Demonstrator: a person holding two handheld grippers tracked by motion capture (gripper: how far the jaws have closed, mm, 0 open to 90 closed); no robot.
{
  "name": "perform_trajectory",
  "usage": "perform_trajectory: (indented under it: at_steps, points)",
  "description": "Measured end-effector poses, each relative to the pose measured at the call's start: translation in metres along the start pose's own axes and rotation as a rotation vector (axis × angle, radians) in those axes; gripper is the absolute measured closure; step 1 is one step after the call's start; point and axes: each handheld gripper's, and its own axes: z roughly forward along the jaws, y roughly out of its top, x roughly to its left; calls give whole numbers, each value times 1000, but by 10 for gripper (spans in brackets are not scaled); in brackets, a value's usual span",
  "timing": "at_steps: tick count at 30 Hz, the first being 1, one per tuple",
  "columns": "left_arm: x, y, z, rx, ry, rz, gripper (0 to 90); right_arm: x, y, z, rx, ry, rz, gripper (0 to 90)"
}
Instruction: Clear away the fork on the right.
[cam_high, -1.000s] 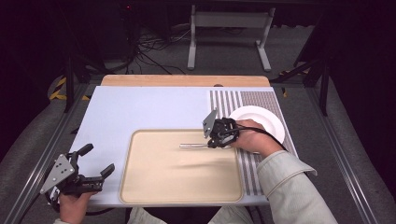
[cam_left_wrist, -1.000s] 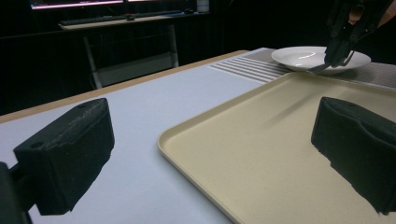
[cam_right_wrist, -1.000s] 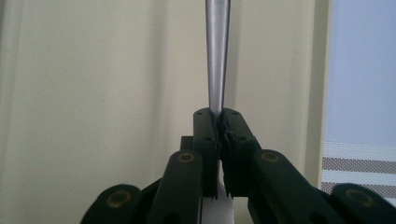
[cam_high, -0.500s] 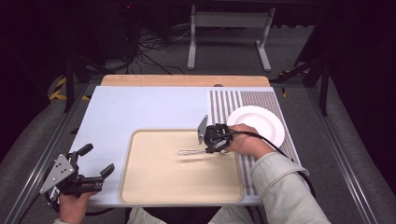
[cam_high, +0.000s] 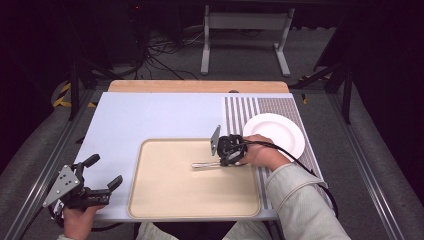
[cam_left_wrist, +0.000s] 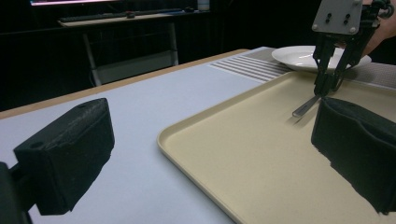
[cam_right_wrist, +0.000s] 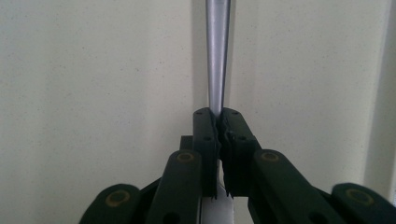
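Black grippers (grey plates), pale sleeve (cam_high: 300, 200)

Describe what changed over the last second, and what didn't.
The right claw, shut on the metal utensil, carried it toward the person and lower over the beige tray. The left claw stayed open at the table's near-left corner; the white plate did not move.

A grey stand (cam_high: 245, 35) and perhaps cables (cam_high: 160, 57) behind the table.

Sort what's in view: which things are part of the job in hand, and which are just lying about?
In the job:
right gripper, shut on the metal utensil
beige tray beneath it

Lying about:
white plate
left gripper, open, off the tray
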Motion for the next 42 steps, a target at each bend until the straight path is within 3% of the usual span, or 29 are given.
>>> perform_trajectory:
  at_steps: [15, 21, 24, 27, 29, 30, 33, 36, 39, 40, 42]
  points:
    - [0, 0, 0, 0, -1, 1, 1, -2, -2, 6, 28, 3, 16, 836]
    - [0, 1, 0, -4, 0, 3, 1, 0, -1, 0, 1, -7, 23, 809]
    - [0, 0, 0, -3, 0, 3, 1, 2, 1, -7, -49, -12, 21, 900]
    - [-1, 1, 1, 3, 0, 7, 1, 4, 4, -15, -130, -33, 40, 900]
    - [-1, 1, 1, 4, -3, 10, 1, 5, 9, -19, -195, -38, 81, 900]
    - [-1, 1, 1, 4, -3, 10, 1, 5, 9, -19, -195, -38, 81, 900]
    - [-1, 1, 1, 3, -4, 10, 1, 7, 14, -15, -263, -44, 155, 900]
    - [-1, 1, 1, 3, -4, 9, 1, 7, 17, -10, -279, -55, 194, 900]
    - [-1, 1, 1, 2, -5, 10, 1, 3, 17, -3, -330, -82, 236, 900]
    - [-1, 1, 1, 3, -6, 10, 2, 2, 16, 1, -341, -103, 279, 900]
    - [-1, 1, 1, 2, -6, 12, 2, 1, 16, 3, -351, -100, 292, 900]
